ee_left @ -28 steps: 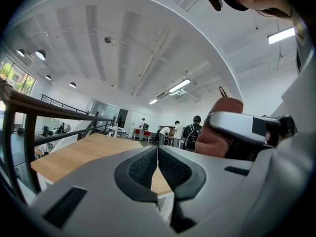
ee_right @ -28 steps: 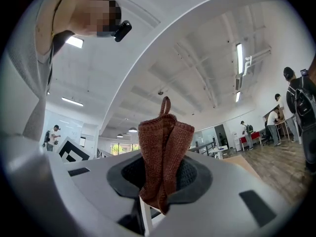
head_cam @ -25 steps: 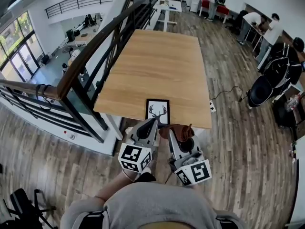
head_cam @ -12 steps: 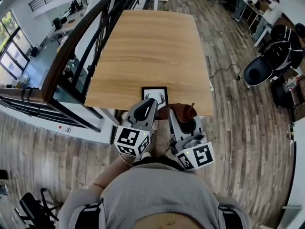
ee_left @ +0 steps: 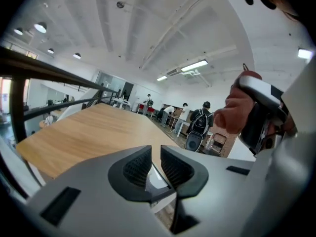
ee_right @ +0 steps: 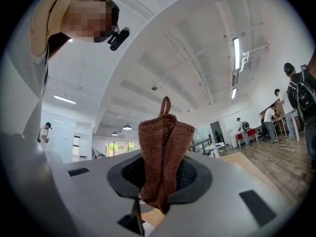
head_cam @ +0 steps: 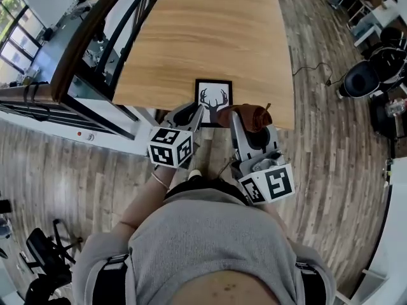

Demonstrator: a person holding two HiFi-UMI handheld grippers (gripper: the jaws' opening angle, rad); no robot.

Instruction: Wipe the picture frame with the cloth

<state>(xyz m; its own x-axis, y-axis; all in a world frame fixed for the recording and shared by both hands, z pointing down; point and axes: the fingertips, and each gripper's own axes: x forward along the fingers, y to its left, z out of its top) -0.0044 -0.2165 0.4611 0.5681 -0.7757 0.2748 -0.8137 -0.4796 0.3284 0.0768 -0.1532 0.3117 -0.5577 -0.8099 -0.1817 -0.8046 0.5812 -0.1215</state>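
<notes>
Roughly, big to small:
- Wooden table (head_cam: 197, 30): long pale top running away from the person, bare apart from the frame; plank floor (head_cam: 331, 145) all round it
- Dark railing (head_cam: 95, 43): slants along the table's left side, well apart from the work
- Left gripper (ee_left: 156, 154): pointed at the table's near edge, tips over the near left corner of the frame in the head view; the ribbed pads stand a narrow slit apart and have just been opening; nothing pinched, only the frame's pale edge showing through the gap
- Right gripper (ee_right: 165, 174): beside the left one, to its right, jaws clenched on the cloth
- Picture frame (head_cam: 213, 101): lies flat at the table's near edge, black border, white mat, black antlered deer print
- Cloth (ee_right: 165, 142): rust-brown knit, bunched into folds, standing up out of the right jaws with a small loop on top; in the head view it sits just right of the frame's near corner, contact with the frame not clear
</notes>
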